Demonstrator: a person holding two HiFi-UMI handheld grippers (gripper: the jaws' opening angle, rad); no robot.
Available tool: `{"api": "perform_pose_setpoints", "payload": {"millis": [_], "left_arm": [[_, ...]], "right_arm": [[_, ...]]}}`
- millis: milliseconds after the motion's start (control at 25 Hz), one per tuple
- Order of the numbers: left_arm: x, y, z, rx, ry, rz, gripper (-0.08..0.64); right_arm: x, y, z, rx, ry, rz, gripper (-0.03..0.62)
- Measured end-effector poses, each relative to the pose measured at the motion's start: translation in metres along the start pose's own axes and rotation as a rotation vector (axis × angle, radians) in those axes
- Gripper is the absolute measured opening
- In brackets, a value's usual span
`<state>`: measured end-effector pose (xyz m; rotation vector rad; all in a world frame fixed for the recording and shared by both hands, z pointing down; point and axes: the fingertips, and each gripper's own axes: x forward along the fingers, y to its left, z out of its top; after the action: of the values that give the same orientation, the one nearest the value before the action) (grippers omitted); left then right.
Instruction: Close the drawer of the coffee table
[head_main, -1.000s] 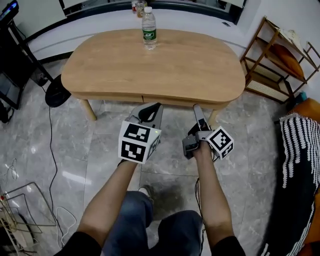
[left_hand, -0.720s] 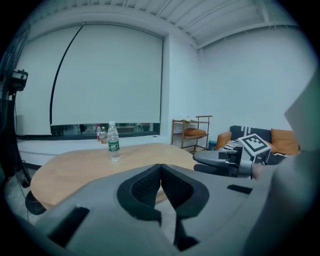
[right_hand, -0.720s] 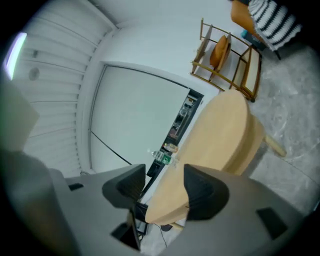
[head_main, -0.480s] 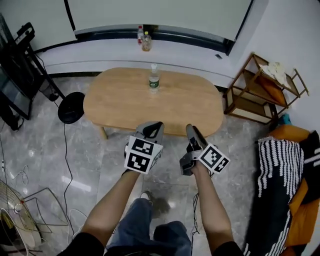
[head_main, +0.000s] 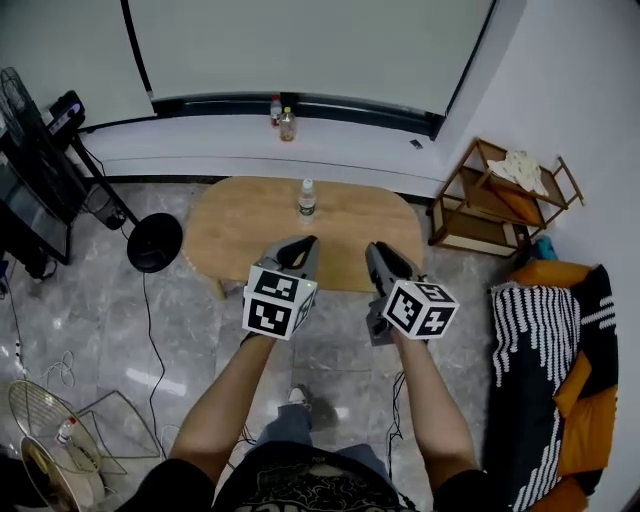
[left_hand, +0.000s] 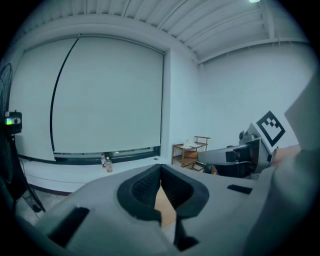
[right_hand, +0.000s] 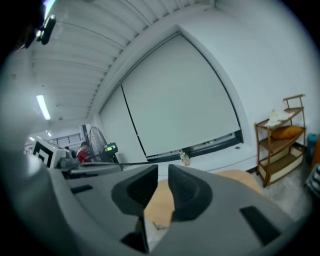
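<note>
A clear plastic bottle (head_main: 307, 198) is being carried upright on the oval wooden counter (head_main: 235, 240) beyond both tools; its drawer cannot be made out. The left tool (left_hand: 161, 175) is being held shut and empty. The right tool (right_hand: 163, 180), also empty, has just been closing to a narrow gap.

Your coffee table (head_main: 345, 215) — oval, pale wood.
It stands level on the grey floor (head_main: 200, 350) below you — its drawer too small to read.

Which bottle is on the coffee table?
The lone bottle; the other two stand side by side on the far ledge.
</note>
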<state>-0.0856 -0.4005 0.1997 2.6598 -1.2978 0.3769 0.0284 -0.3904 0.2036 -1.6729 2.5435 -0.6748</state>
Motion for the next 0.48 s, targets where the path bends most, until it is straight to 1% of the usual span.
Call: {"api": "perform_pose_setpoints", "payload": {"millis": [120,200,360,480], "left_arm": [[-0.015,0.013,0.021,0.033,-0.019,0.007,0.003],[-0.024,0.024,0.031,0.044,-0.031,0.015,0.003],[-0.036,0.038,0.034,0.046,-0.035,0.022,0.003],[-0.037,0.044,0.037,0.040,-0.040,0.023,0.003]], "right_arm": [[-0.003,0.023,0.026,-0.089,-0.004,-0.017,0.057],[-0.004,0.035,0.039,-0.128,-0.017,-0.032,0.041],[-0.008,0.047,0.049,-0.152,-0.025,-0.059,0.011],[-0.007,0.050,0.055,-0.177,-0.033,-0.073,0.005]]}}
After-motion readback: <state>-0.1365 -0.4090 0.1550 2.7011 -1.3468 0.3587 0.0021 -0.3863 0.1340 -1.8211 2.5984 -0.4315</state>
